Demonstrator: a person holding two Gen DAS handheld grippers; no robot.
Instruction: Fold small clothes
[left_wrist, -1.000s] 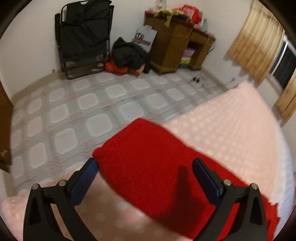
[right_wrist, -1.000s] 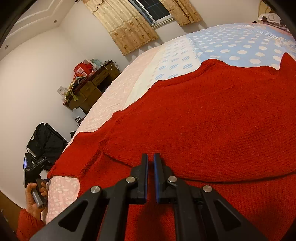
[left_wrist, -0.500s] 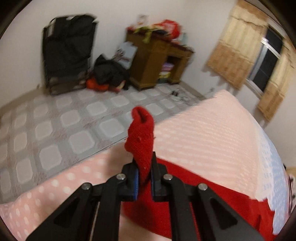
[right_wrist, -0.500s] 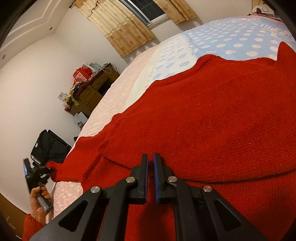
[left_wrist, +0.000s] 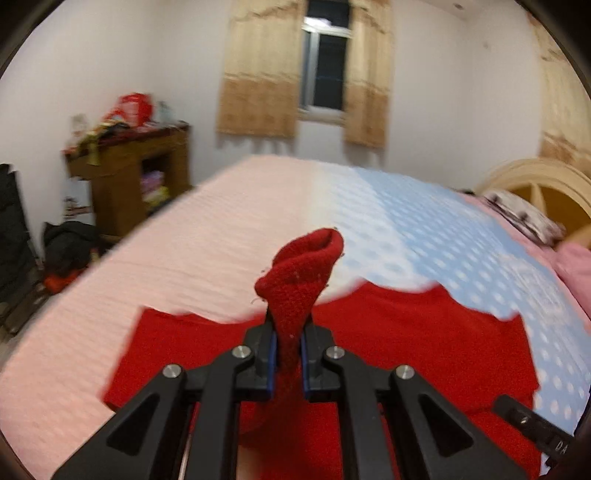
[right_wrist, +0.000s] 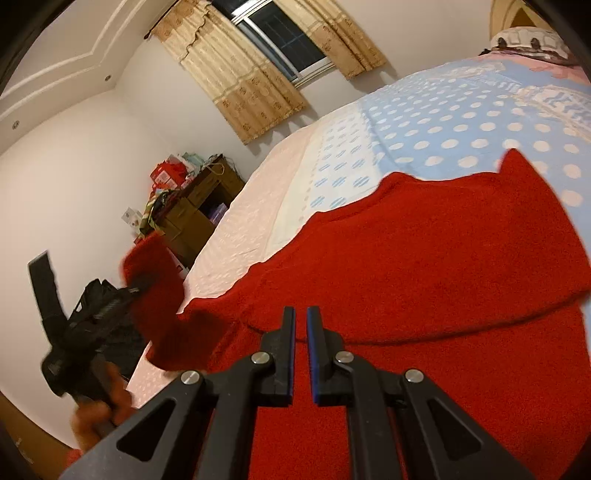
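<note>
You are holding the sleeve end (left_wrist: 299, 273) of the red sweater (left_wrist: 406, 343) in your left gripper (left_wrist: 287, 354); its two fingers are pressing together on the knit, and the cuff is standing up past the fingertips like a small tube. The rest of the sweater is lying flat on the bed (left_wrist: 207, 251), in front of this gripper and below it, and the lifted sleeve is hanging from the jaws down to the body.

To do this fold well, I think you are needing to carry the sleeve across the body toward the right, low over the cloth, so the knit is not pulling the shoulder out of place. Be keeping the squeeze firm, because the fabric is thick and can slide out. Be laying the cuff flat before you are letting it go, so no roll is staying in it.

In the right wrist view the left gripper (right_wrist: 136, 291) is appearing far to the left of your right gripper (right_wrist: 301, 325), blurred, with the sleeve (right_wrist: 159, 295) raised above the bed edge. The right gripper is nearly closed, with only a thin gap between the blue pads (right_wrist: 291, 332), and nothing is between them. Its tips are just above the folded edge of the sweater (right_wrist: 424, 266); whether they are touching it I cannot tell. It is probably good to press there lightly, holding the body steady.
</note>
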